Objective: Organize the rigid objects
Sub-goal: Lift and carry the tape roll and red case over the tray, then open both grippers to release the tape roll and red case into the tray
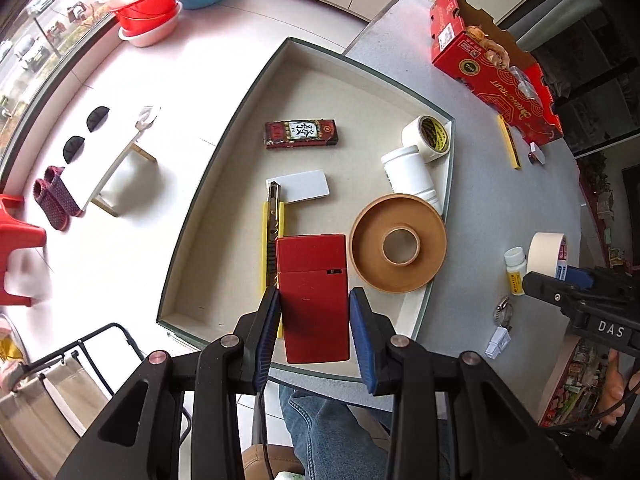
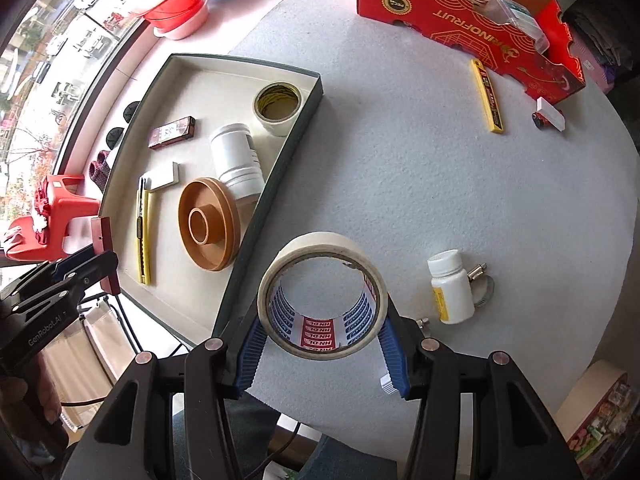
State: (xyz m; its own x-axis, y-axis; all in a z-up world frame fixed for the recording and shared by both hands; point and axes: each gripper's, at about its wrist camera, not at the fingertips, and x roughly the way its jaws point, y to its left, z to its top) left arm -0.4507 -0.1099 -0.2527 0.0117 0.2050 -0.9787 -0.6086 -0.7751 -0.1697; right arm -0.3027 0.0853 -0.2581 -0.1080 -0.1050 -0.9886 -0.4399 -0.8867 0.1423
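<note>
My left gripper point(image 1: 314, 304) is shut on a red flat box point(image 1: 312, 280), held above the near end of the shallow grey tray point(image 1: 224, 160). The tray holds a brown ring point(image 1: 398, 244), a white jar point(image 1: 408, 172), a tape roll point(image 1: 428, 138), a dark patterned box point(image 1: 301, 133), a white card point(image 1: 306, 186) and a yellow utility knife point(image 1: 269, 240). My right gripper point(image 2: 320, 328) is shut on a cream masking tape roll point(image 2: 322, 296), above the grey table point(image 2: 400, 160) just right of the tray point(image 2: 280, 152).
On the table lie a small white pill bottle point(image 2: 450, 288), a metal hose clamp point(image 2: 482, 286), a yellow knife point(image 2: 488, 96), a small white and red item point(image 2: 550, 114) and a red fruit carton point(image 2: 460, 12). Red and blue basins point(image 1: 152, 4) stand by the window.
</note>
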